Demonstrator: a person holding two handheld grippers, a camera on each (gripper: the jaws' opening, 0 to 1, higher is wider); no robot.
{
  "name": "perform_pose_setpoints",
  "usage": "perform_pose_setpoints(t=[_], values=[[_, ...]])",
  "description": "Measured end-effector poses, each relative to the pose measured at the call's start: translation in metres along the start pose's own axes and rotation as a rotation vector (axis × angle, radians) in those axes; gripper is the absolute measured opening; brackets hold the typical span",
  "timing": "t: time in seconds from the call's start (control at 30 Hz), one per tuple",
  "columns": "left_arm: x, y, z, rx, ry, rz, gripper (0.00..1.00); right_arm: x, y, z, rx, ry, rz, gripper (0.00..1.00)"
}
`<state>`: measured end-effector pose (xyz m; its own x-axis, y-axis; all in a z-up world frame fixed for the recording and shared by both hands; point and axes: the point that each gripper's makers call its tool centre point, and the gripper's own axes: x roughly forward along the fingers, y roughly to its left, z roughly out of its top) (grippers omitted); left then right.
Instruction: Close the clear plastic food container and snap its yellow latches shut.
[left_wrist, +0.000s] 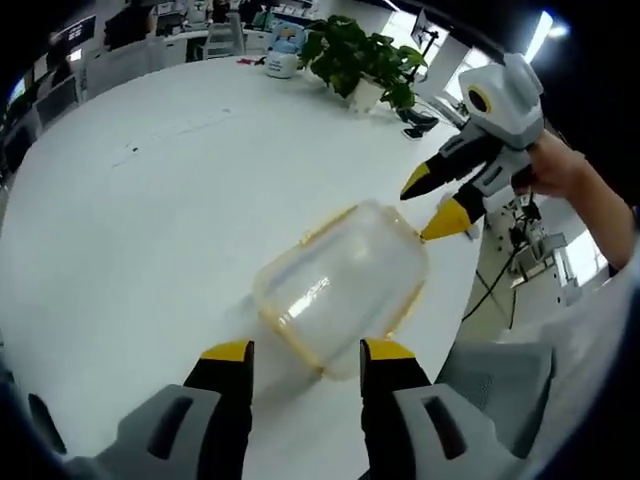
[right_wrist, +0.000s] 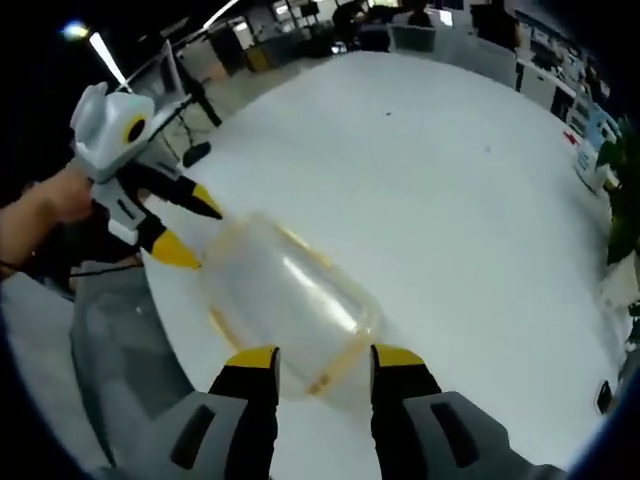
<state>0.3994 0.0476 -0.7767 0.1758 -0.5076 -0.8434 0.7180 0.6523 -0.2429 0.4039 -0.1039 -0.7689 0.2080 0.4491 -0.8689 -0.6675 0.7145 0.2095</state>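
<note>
The clear plastic container with a yellow rim and latches lies on the white table, near its edge. My left gripper stands open at the container's near end, one jaw on each side of that end. My right gripper, held by a hand, points at the far end with its jaws slightly apart. In the right gripper view the same container stretches away from my open right gripper, and the left gripper sits at its far end. I cannot tell whether the latches are snapped.
A potted plant and a small blue-and-white object stand at the table's far side. Cables and a stand hang beyond the table edge. A wide stretch of white tabletop lies past the container.
</note>
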Motion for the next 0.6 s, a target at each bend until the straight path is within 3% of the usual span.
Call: perform_pose_setpoints(t=[0.1, 0.23, 0.43, 0.6], values=[[0.000, -0.002, 0.000, 0.083, 0.026, -0.016, 0.43, 0.001, 0.004, 0.002, -0.047, 0.003, 0.014, 0.35], [-0.003, -0.003, 0.005, 0.111, 0.034, -0.024, 0.42, 0.002, 0.008, 0.003, -0.115, 0.006, 0.034, 0.35], [-0.001, -0.005, 0.007, 0.264, 0.079, -0.040, 0.43, 0.001, 0.009, 0.005, -0.190, 0.019, 0.044, 0.35], [-0.002, -0.011, 0.012, 0.316, 0.063, -0.063, 0.43, 0.000, 0.010, 0.005, -0.232, 0.029, 0.054, 0.36]])
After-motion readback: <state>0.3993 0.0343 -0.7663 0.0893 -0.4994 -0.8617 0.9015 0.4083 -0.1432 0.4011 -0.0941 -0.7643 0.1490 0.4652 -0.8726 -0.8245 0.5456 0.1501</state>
